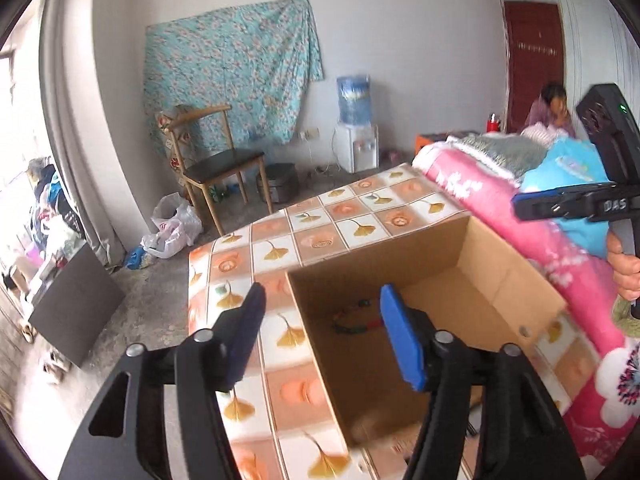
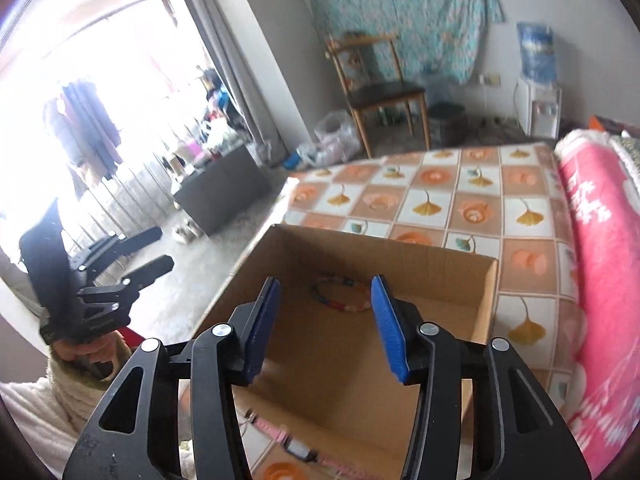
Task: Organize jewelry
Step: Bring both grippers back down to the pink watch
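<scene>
An open cardboard box (image 1: 500, 280) (image 2: 400, 256) stands on a table (image 1: 320, 220) (image 2: 440, 200) covered with a leaf-patterned tile cloth. A multicoloured bead bracelet (image 1: 352, 320) (image 2: 340, 296) lies on the box floor near its far wall. My left gripper (image 1: 322, 300) (image 2: 166, 248) is open above the box's left wall, nothing between its blue pads. My right gripper (image 2: 326, 286) hovers open over the box with nothing in it; in the left wrist view it shows side-on at the right edge (image 1: 520, 206). A pink watch (image 2: 296, 446) lies on the table beside the box's near wall.
A rolled pink floral blanket (image 1: 520, 232) (image 2: 600, 232) runs along the table's right side. Beyond the table are a wooden chair (image 1: 216, 164) (image 2: 380, 88), a water dispenser (image 1: 356, 136), plastic bags on the floor (image 1: 172, 228) and a seated person (image 1: 554, 110).
</scene>
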{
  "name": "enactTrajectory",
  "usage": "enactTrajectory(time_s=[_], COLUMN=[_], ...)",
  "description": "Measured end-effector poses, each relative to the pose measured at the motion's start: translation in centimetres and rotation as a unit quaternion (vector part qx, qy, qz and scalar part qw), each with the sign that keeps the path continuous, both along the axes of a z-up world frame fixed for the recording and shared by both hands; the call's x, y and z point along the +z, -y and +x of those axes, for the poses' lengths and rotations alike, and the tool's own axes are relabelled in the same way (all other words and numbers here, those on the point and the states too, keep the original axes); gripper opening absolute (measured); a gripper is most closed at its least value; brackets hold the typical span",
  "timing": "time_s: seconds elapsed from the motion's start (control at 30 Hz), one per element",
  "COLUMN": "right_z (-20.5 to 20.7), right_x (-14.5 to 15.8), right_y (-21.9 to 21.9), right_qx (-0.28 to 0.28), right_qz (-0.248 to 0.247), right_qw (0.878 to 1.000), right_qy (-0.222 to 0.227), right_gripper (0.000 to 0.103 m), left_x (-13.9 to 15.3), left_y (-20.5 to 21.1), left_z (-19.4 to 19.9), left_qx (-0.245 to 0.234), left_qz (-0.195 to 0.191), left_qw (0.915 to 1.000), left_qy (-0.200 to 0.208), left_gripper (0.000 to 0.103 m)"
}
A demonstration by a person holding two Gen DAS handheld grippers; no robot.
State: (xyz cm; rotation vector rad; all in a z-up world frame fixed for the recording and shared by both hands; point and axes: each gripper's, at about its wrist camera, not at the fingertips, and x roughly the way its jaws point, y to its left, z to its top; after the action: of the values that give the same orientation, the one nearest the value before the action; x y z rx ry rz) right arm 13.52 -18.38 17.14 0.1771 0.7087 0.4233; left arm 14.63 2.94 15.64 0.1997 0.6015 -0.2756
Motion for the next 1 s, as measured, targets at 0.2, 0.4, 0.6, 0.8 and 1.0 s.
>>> enactTrajectory(time_s=[0.2,0.4,0.6,0.8,1.0], right_z=[-6.9,-9.3,-8.0,-6.8,-5.9], right_x=[-0.8,-6.1,-13.1,-15.9,-16.1], right_y=[0.6,-0.2,-2.1,-4.5,-6.6], right_qx=[-0.016,-0.02,-0.017,-0.026,-0.021], right_qz=[0.015,0.04,0.079,0.038,-0.04], right_qw=[0.999,0.999,0.989,0.987,0.99], right_qy=[0.031,-0.011,-0.124,-0.155,-0.136], right_gripper=[0.052,0.052,0.042,0.031,0.031], left_x=[-3.0,-9.3,-15.7,-18.6,-19.3], left_y=[-1.2,-0.7,2.2,3.8,4.3], left_z=[-6.0,-9.0,-9.2,-7.9,-7.1], left_qx=[0.012,0.008,-0.021,-0.037,-0.048], left_qz=[-0.015,-0.032,-0.029,-0.032,-0.033], left_qw=[0.9998,0.9974,0.989,0.9833,0.9806], left_qy=[-0.011,-0.063,-0.143,-0.175,-0.187], left_gripper=[0.066,0.066,0.058,0.04,0.035])
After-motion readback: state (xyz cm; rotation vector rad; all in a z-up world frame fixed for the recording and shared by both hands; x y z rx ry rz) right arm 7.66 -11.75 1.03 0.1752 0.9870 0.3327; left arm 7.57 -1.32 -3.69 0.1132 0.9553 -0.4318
